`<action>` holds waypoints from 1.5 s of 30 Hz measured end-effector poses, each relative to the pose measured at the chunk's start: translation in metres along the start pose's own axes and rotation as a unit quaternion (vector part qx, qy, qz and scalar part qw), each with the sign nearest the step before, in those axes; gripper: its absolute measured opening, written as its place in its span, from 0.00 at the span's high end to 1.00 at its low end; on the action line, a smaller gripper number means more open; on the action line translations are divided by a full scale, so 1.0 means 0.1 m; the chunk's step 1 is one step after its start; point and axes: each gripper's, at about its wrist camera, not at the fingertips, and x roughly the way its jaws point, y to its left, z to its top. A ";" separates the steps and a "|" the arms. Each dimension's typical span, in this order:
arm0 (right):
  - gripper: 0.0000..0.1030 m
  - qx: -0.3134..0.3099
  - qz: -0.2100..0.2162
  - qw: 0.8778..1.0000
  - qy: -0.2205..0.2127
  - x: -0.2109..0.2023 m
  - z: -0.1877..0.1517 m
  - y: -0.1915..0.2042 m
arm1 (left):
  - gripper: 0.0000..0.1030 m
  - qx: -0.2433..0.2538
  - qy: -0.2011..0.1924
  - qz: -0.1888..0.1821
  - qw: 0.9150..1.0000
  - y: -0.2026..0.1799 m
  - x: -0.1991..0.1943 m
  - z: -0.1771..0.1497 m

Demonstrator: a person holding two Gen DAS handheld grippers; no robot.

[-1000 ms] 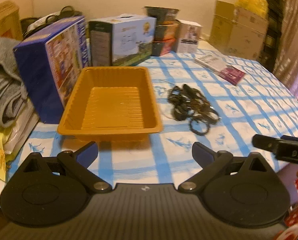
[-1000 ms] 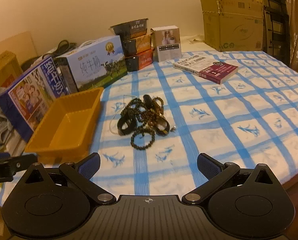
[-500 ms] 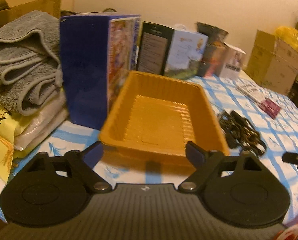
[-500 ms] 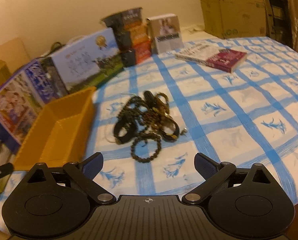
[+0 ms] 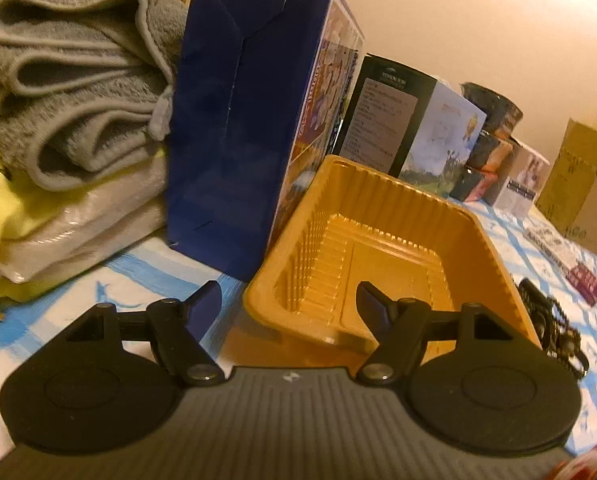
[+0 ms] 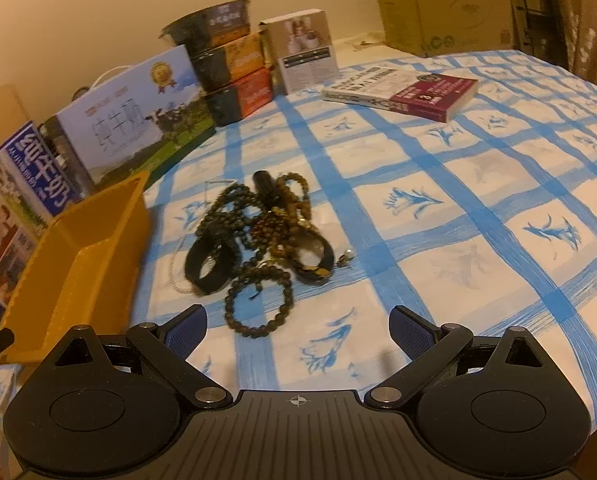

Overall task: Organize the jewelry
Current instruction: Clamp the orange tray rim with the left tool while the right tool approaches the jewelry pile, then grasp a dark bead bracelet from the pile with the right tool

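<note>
Bare tablecloth (image 6: 478,208) right of jewelry pile (image 6: 258,236)

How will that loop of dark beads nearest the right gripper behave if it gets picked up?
The bead bracelet will probably sag limp, being strung beads lying in a loose ring. It touches the tangled jewelry pile, so neighbours may drag along. Round beads could slip between the right gripper's open fingers.
</note>
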 end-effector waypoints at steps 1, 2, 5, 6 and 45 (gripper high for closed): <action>0.05 0.004 -0.002 1.000 0.000 0.02 0.00 -0.02 | 0.32 -0.004 -0.001 0.000 1.000 -0.01 0.03 0.00; 0.05 0.007 -0.004 1.000 0.000 0.03 0.01 -0.04 | 0.35 -0.006 -0.003 0.000 1.000 -0.01 0.06 0.00; 0.05 0.011 -0.010 1.000 0.003 0.07 0.01 -0.08 | 0.40 -0.010 -0.003 0.001 1.000 -0.04 0.16 -0.01; 0.05 0.013 -0.012 1.000 0.002 0.09 0.01 -0.09 | 0.41 -0.007 -0.005 0.002 1.000 -0.06 0.18 -0.01; 0.70 -0.051 0.063 0.997 0.018 0.35 -0.07 -0.13 | 0.96 0.215 -0.087 0.002 0.973 -0.66 -0.32 0.02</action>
